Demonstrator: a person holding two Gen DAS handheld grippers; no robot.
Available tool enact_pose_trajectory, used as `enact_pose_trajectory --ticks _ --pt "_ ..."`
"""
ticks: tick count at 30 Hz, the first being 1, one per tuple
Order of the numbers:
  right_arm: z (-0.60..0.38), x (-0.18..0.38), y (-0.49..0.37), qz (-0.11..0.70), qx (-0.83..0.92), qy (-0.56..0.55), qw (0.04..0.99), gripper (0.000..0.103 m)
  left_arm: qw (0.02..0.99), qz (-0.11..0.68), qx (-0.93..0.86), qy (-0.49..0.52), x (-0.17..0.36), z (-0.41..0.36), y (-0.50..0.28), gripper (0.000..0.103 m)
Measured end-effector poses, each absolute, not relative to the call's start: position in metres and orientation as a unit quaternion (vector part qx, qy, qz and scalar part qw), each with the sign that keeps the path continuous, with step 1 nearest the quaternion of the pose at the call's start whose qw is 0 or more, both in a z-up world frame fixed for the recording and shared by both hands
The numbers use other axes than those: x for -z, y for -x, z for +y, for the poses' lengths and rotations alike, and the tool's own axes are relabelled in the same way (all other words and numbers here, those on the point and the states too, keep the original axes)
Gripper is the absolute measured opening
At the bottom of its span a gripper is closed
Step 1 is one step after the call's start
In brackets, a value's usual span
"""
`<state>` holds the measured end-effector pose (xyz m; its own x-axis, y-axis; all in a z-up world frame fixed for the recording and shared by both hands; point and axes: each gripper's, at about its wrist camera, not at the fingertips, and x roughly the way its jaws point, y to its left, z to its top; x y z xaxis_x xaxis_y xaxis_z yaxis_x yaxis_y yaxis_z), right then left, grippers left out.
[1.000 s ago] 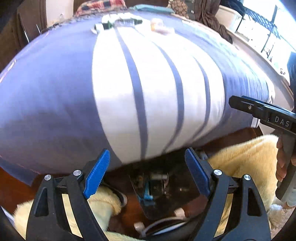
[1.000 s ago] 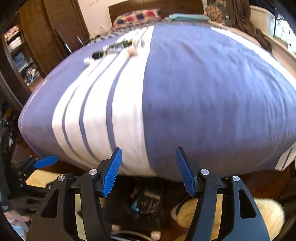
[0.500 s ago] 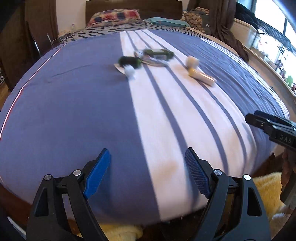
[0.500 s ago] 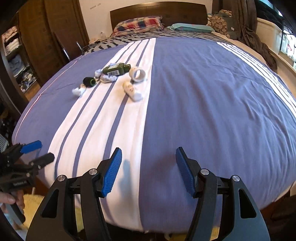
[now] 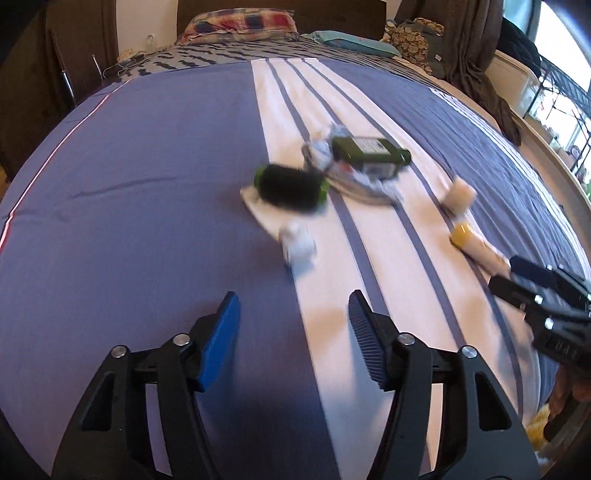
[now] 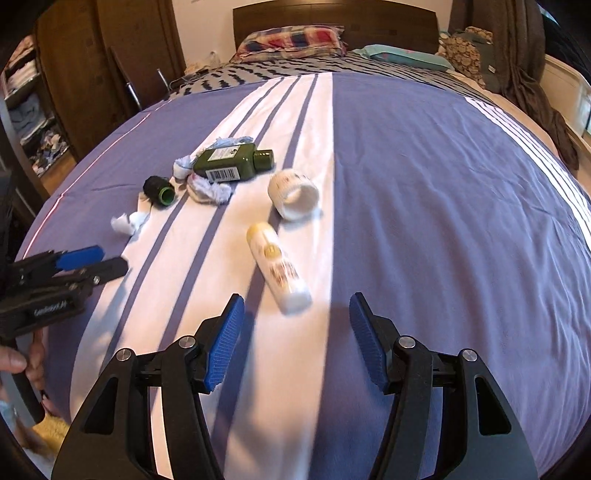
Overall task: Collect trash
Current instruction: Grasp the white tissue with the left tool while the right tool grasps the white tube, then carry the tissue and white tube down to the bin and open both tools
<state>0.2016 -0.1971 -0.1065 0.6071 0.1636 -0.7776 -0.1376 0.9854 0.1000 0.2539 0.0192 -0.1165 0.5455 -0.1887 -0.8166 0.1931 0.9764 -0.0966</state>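
Trash lies on the striped bed cover (image 6: 443, 184): a dark green bottle (image 6: 231, 164) (image 5: 369, 153) on crumpled wrappers (image 6: 207, 192), a black tube with green rim (image 6: 159, 190) (image 5: 290, 184), a small crumpled white paper (image 6: 123, 223) (image 5: 297, 245), a white paper cup on its side (image 6: 293, 194) (image 5: 460, 194), and a white tube with yellow cap (image 6: 277, 267) (image 5: 476, 249). My left gripper (image 5: 293, 332) is open and empty, short of the white paper. My right gripper (image 6: 297, 338) is open and empty, just short of the white tube.
Pillows (image 6: 291, 40) and a headboard (image 6: 332, 14) stand at the far end of the bed. A wooden wardrobe (image 6: 122, 62) is on the left. Dark clothes (image 6: 532, 74) hang over the right side near a window.
Both grippers have risen from the bed's foot and moved forward over the cover toward the trash. Both stay open.
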Motion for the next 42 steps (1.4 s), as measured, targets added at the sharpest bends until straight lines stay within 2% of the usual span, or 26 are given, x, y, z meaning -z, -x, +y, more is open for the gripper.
enact_pose_trajectory --ticks 5,7,10,11,14,23,42 --pt "-0.189 0.111 -0.221 0.439 -0.085 -0.002 0.894 0.055 0.878 0.467 0.109 -0.001 0.119 0.014 -0.286 0.047" --pt "-0.188 0.112 -0.226 0.437 -0.084 -0.001 0.895 0.052 0.878 0.466 0.108 0.0 0.121 0.013 -0.294 0.037" --pt "-0.187 0.112 -0.228 0.434 -0.084 0.0 0.897 0.036 0.879 0.464 0.105 -0.001 0.123 0.013 -0.299 0.021" --pt "-0.187 0.112 -0.228 0.433 -0.084 0.002 0.898 0.029 0.88 0.463 0.105 -0.004 0.124 0.012 -0.299 0.021" --pt "-0.186 0.112 -0.224 0.431 -0.085 0.005 0.898 0.023 0.881 0.461 0.108 -0.006 0.124 0.012 -0.295 0.016" --pt "-0.194 0.107 -0.189 0.435 -0.096 -0.003 0.895 0.021 0.879 0.457 0.133 -0.009 0.121 0.009 -0.25 0.015" --pt "-0.209 0.105 -0.062 0.435 -0.106 -0.021 0.894 0.021 0.871 0.445 0.208 -0.007 0.113 -0.033 -0.084 0.015"
